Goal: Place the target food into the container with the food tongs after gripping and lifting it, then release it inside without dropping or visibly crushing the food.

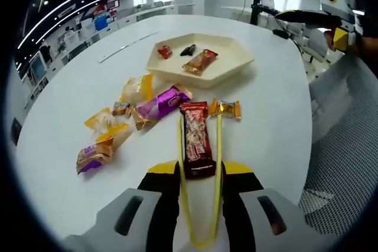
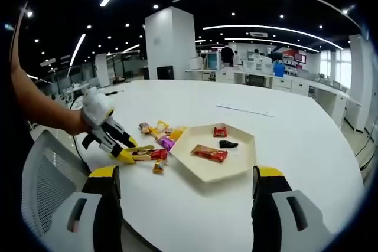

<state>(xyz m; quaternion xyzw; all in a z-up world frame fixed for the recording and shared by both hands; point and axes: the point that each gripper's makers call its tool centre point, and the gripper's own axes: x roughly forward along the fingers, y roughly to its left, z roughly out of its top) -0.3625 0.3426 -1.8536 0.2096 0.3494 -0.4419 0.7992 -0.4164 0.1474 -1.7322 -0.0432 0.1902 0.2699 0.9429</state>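
left tool [image 1: 199, 172] holds yellow food tongs [image 1: 201, 205], jaws narrowed on the tong arms near the hinge. the two thin tong arms run forward along the white tabletop [image 1: 277, 87] and straddle a red-and-brown snack bar [image 1: 196, 140]. bar lies flat on the tabletop, long axis in line with the tongs, far end pointing toward the cream hexagonal tray [image 1: 233, 66]. tong tips reach about the bar's far end; whether they press the wrapper cannot be told.

just beside the right tong tip: a small gold-wrapped candy [image 1: 225, 108]. left of the bar: a purple wrapped bar [image 1: 160, 105], a pale yellow packet [image 1: 137, 88], a small brown candy [image 1: 121, 108], a yellow-orange packet [image 1: 99, 120] and a purple-and-orange packet [image 1: 94, 155]. these lie between the bar and the tray's near left side; the straight line from bar to tray looks open.

in the tray: a red-orange wrapped bar [image 1: 200, 61], a small red candy [image 1: 165, 51], a small black piece [image 1: 188, 50].

right tool [image 2: 188, 190] held off the tabletop edge, jaws wide apart with nothing between them. from the right gripper view the tray [image 2: 236, 166] sits near, the left tool [image 2: 125, 153] at the snack pile, gripped by a white-gloved hand [image 2: 95, 107]. a mesh chair back [image 2: 44, 175] stands at the tabletop's near edge.
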